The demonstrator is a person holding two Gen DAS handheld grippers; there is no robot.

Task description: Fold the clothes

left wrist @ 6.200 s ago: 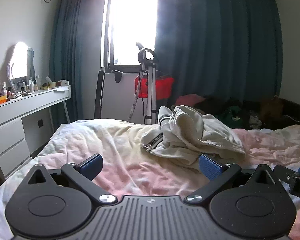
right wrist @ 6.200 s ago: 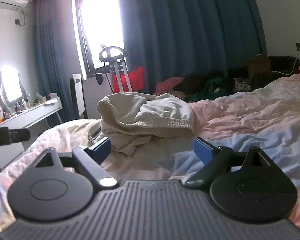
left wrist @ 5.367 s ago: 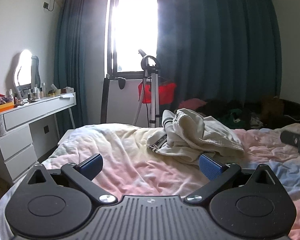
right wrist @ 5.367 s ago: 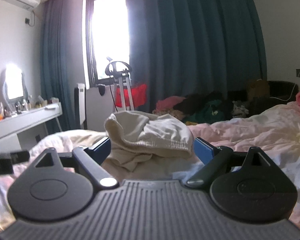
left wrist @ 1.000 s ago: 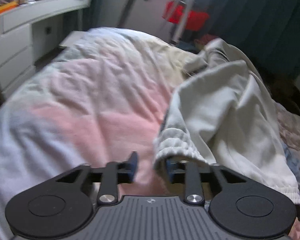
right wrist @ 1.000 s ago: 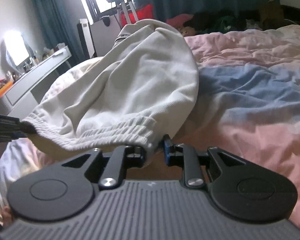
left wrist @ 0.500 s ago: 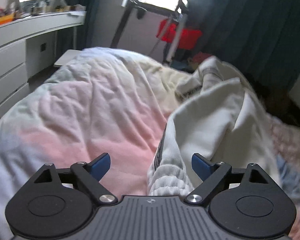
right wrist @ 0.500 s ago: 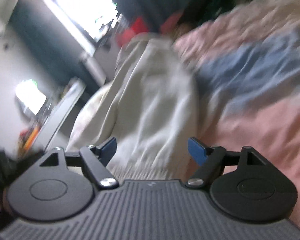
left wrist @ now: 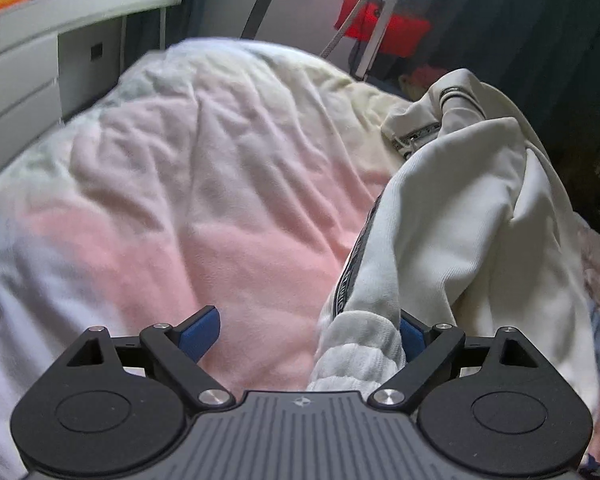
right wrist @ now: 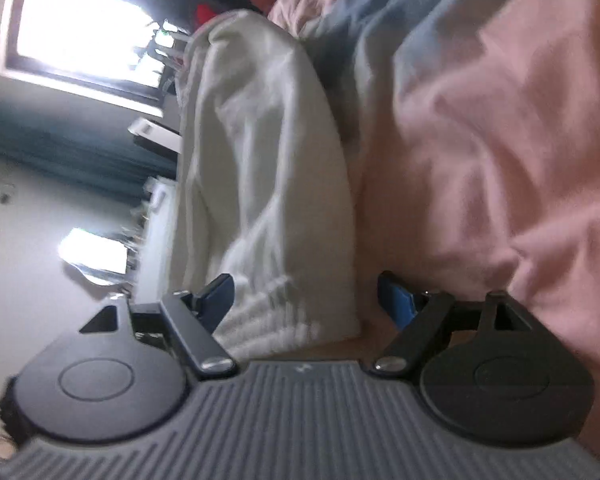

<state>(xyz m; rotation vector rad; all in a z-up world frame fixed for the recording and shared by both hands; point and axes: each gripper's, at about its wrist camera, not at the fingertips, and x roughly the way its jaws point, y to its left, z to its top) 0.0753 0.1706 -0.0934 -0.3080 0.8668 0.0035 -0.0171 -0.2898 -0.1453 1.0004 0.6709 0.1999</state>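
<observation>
A cream sweat garment [left wrist: 460, 208] with a ribbed elastic hem and a dark side stripe lies stretched along the bed. My left gripper [left wrist: 306, 330] is open; the hem's left corner [left wrist: 360, 344] lies loose between its blue pads, against the right pad. My right gripper [right wrist: 306, 294] is open and rolled on its side. The garment [right wrist: 268, 168] shows there too, its ribbed hem [right wrist: 276, 320] lying between the pads nearer the left one, ungripped.
The bed [left wrist: 180, 184] has a rumpled pink, white and blue duvet [right wrist: 480, 128]. A white dressing table [left wrist: 40, 52] stands at the left. A red box on a stand [left wrist: 384, 32] and dark curtains are beyond the bed. A bright window [right wrist: 80, 36] shows.
Both grippers, shut on the hem a second ago, have opened and let it drop on the bed. The right gripper has rolled sideways. The left has tilted down slightly.
</observation>
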